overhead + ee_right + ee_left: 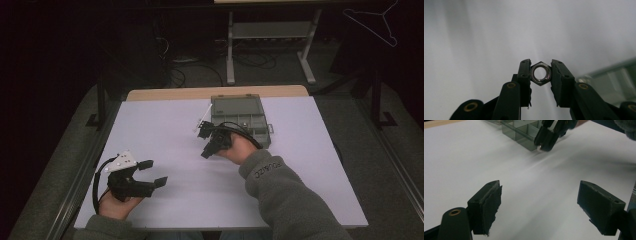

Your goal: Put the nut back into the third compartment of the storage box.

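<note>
While the right gripper (541, 75) pinches a shiny metal nut (540, 73) with six flat sides and a round hole, the picking-up part looks done. The nut hangs over the white table (165, 125), just beside the box (240, 112). I think dropping it into a box pocket is left. The box is grey, see-through plastic. Far from the box, the left gripper (539, 207) gapes wide with nothing in it.

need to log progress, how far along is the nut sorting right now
Done: the right gripper has a hex nut clamped between its jaws, off the white table. In hand: that nut is being carried beside the grey compartment box, which sits open. Left: placing the nut in a compartment; I cannot tell which, nor what the box already holds. The left gripper rests open with nothing between its jaws.
</note>
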Demonstrator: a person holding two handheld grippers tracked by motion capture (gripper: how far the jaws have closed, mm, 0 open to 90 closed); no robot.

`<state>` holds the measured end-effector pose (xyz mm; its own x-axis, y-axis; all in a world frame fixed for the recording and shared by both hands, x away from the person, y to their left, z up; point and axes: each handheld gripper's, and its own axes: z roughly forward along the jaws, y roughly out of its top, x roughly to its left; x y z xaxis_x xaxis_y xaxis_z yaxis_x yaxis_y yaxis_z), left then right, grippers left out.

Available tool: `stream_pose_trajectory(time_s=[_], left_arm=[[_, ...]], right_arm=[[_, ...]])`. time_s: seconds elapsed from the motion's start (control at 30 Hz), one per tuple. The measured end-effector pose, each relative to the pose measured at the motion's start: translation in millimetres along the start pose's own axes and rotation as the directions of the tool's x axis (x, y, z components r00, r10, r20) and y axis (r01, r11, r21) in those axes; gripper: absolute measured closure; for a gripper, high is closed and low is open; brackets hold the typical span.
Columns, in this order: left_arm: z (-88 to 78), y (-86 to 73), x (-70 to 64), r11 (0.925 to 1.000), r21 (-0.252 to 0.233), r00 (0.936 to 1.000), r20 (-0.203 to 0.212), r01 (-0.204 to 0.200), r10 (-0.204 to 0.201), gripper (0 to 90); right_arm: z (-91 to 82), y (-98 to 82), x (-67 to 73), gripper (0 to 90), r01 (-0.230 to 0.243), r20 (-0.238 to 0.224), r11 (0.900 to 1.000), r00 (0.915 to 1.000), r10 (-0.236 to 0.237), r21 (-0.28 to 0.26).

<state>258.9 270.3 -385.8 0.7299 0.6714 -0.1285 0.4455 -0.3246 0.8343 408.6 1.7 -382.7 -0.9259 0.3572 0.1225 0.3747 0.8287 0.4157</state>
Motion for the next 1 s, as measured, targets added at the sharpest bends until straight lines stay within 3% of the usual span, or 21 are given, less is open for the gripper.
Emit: stream_pose_trajectory(time_s=[0.23, 0.43, 0.73, 0.93, 1.0], left_arm=[[0.4, -0.2, -0.2, 1.0, 0.0, 1.0, 0.0, 0.001, -0.001, 18.5], [0.2, -0.3, 0.3, 1.0, 0.001, 1.0, -0.001, 0.001, -0.001, 18.5], [0.0, -0.4, 0.6, 1.0, 0.0, 1.0, -0.001, 0.0, 0.0, 18.6], [-0.3, -0.6, 1.1, 1.0, -0.002, 1.0, 0.0, 0.002, -0.002, 18.6], [-0.3, -0.7, 1.3, 1.0, -0.002, 1.0, 0.0, 0.004, -0.004, 18.6]], right_arm=[[-25.8, -14.0, -24.1, 69.4, -0.067, 0.026, 0.997, 0.9973, 0.068, -0.045], [-48.7, -27.6, -50.1, 69.4, -0.135, 0.059, 0.987, 0.9883, 0.141, -0.083], [-71.5, -46.3, -88.5, 69.4, -0.252, 0.104, 0.961, 0.959, 0.264, -0.112], [-69.5, -56.5, -112.2, 69.4, -0.332, 0.127, 0.938, 0.9307, 0.343, -0.097], [-68.0, -58.7, -117.7, 69.4, -0.343, 0.131, 0.934, 0.9263, 0.353, -0.097]])
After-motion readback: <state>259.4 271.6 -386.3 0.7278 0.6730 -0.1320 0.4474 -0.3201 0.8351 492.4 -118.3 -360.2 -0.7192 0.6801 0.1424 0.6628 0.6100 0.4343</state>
